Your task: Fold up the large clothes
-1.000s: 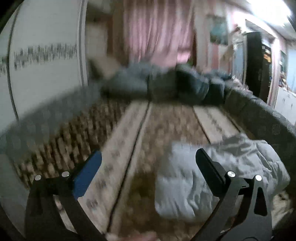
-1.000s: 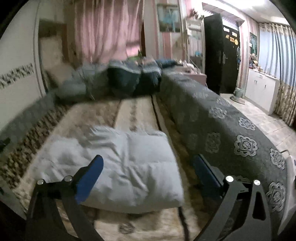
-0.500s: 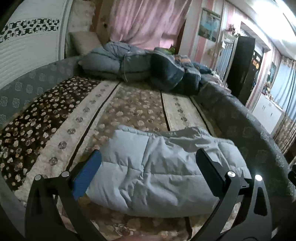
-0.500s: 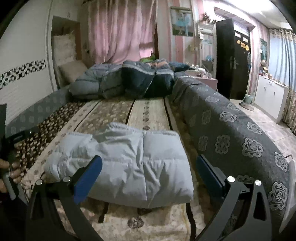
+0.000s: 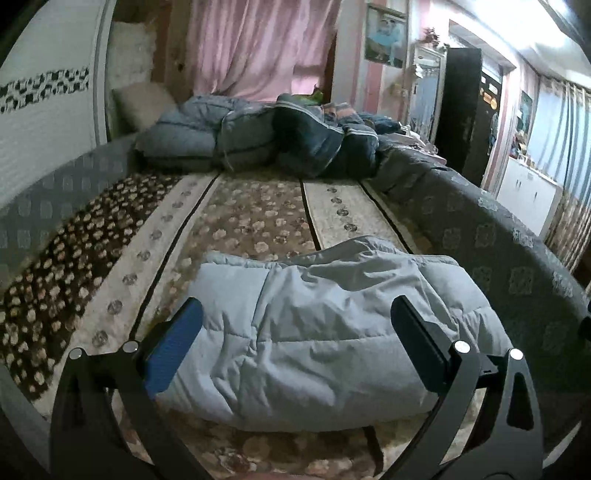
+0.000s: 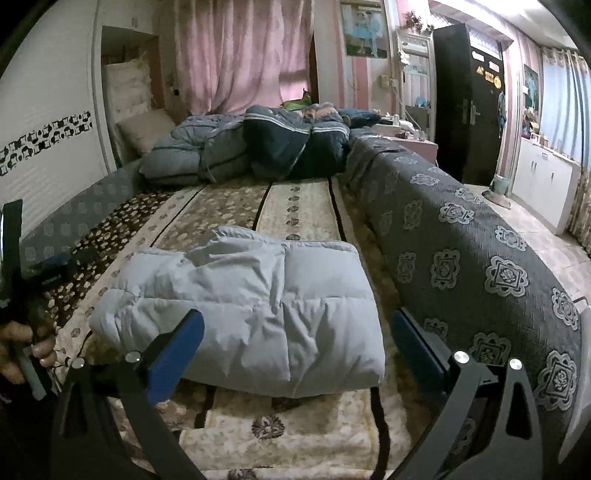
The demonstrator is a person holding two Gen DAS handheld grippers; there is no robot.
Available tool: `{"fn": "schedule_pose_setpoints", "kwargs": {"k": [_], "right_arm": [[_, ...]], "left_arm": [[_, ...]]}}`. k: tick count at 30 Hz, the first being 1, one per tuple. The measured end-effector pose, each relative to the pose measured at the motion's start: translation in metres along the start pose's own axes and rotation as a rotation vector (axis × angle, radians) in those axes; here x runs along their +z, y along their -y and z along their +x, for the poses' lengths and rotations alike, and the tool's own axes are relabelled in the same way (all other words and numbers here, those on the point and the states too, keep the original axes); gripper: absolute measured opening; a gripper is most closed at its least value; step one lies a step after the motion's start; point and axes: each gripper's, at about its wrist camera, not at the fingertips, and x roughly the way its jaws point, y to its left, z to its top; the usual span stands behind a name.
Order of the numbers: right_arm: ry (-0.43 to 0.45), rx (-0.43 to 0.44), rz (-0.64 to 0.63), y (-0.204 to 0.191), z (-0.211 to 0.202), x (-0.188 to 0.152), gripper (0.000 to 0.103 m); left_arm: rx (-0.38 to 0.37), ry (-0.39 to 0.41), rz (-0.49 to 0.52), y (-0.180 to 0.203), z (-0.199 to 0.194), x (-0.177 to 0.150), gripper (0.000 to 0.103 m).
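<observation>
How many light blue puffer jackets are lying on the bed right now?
1. The light blue puffer jacket lies folded on the patterned blanket near the bed's foot. The bedding pile at the head could hide other clothes.

No text, brand or number can be read in either view. The black door (image 6: pixel 469 107) carries a few small yellow and white stickers (image 6: pixel 487 74) (too small and blurred to make out any characters). The framed picture (image 6: pixel 364 29) on the pink wall shows figures, with no legible caption.
</observation>
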Motion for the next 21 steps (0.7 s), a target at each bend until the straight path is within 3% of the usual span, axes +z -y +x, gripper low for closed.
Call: {"fn": "schedule_pose_setpoints", "kwargs": {"k": [9,21], "right_arm": [[-0.017,-0.001,-0.003,-0.002,0.004,0.0,0.101],[-0.036,0.011,-0.021,-0.011,0.011,-0.002,0.101]], "left_arm": [[0.041,-0.023,0.016,-0.007,-0.001,0.0,0.1],[0.032,-0.047,-0.001,-0.026,-0.004,-0.003,0.1]]}}
